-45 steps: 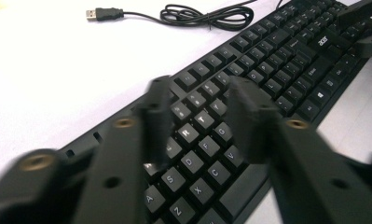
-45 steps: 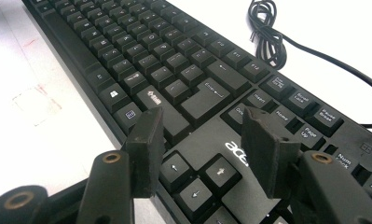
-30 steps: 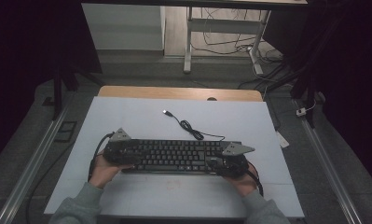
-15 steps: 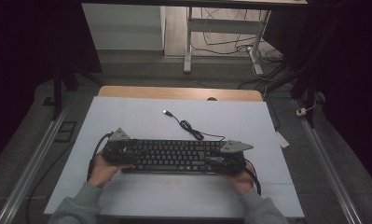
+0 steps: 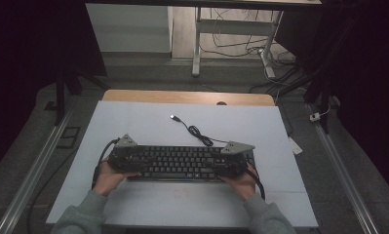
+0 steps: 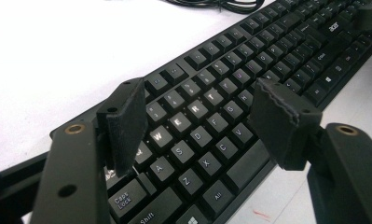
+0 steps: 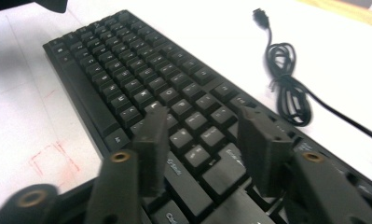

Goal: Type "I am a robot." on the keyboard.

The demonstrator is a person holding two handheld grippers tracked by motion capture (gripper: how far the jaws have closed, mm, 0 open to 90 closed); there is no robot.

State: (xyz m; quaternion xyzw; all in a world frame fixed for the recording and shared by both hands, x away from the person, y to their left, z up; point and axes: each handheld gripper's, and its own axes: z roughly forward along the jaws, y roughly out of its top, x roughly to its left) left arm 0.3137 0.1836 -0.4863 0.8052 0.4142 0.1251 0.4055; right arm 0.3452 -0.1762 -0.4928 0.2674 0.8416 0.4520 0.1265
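Note:
A black keyboard [image 5: 182,163] lies lengthwise on the white table top [image 5: 133,122]. Its cable runs back in a small coil [image 5: 200,134] to a USB plug [image 5: 174,117]. My left gripper [image 5: 126,157] hovers over the keyboard's left end. In the left gripper view its jaws [image 6: 197,93] stand open above the W, E and R keys [image 6: 180,122]. My right gripper [image 5: 231,163] is over the keyboard's right part. In the right gripper view its jaws [image 7: 202,116] have just been closing and are still apart, with keys below them and nothing gripped.
A wooden strip [image 5: 187,96] borders the table's far edge. Beyond it are a desk leg [image 5: 197,44] and loose cables on the floor. Metal rails [image 5: 31,175] run along both sides of the table. Faint red marks [image 7: 53,161] show on the white surface near the keyboard.
My right gripper has shifted left along the keyboard, from its right end toward the middle, and its jaws look narrower. The left gripper and the keyboard have stayed in place.

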